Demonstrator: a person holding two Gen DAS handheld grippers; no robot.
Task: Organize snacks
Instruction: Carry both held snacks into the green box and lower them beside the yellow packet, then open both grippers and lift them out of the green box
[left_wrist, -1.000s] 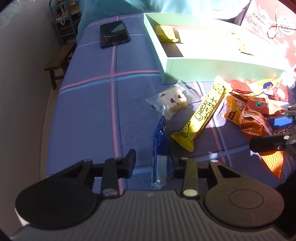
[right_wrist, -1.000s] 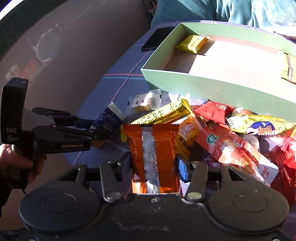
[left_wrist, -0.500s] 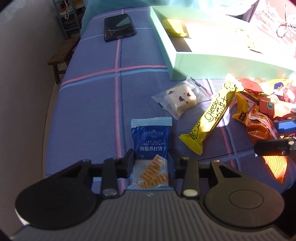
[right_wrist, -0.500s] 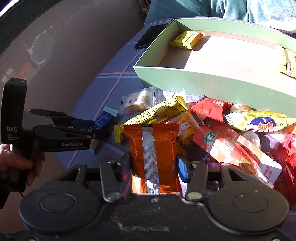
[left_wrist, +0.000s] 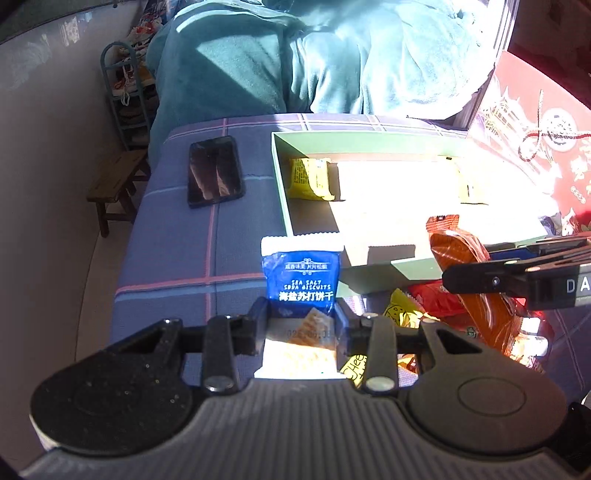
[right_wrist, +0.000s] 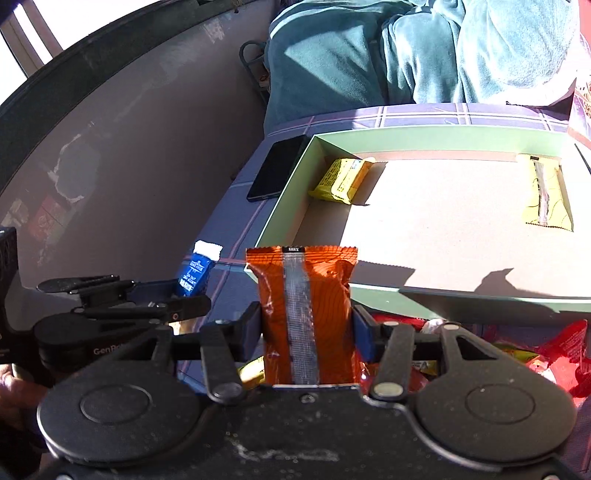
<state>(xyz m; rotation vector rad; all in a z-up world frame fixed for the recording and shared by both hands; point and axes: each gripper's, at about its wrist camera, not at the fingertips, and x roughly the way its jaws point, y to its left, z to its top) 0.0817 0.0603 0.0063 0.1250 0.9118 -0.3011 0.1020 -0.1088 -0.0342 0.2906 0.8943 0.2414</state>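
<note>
While both packets hang just short of the green box (left_wrist: 284, 206), the left gripper (left_wrist: 300, 319) clamps the blue biscuit packet (left_wrist: 301, 275) and the right gripper (right_wrist: 307, 328) the orange packet (right_wrist: 306, 295); next, I'd guess, carry each over the near wall and let go.

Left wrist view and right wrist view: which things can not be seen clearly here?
- Snack pile: left wrist view, largely behind both claws.
- Blue biscuit packet: its lower end washed out by glare.
- Yellow packet in green box: overexposed, print unreadable.
- Orange packet: right wrist view shows only its back seam.
</note>
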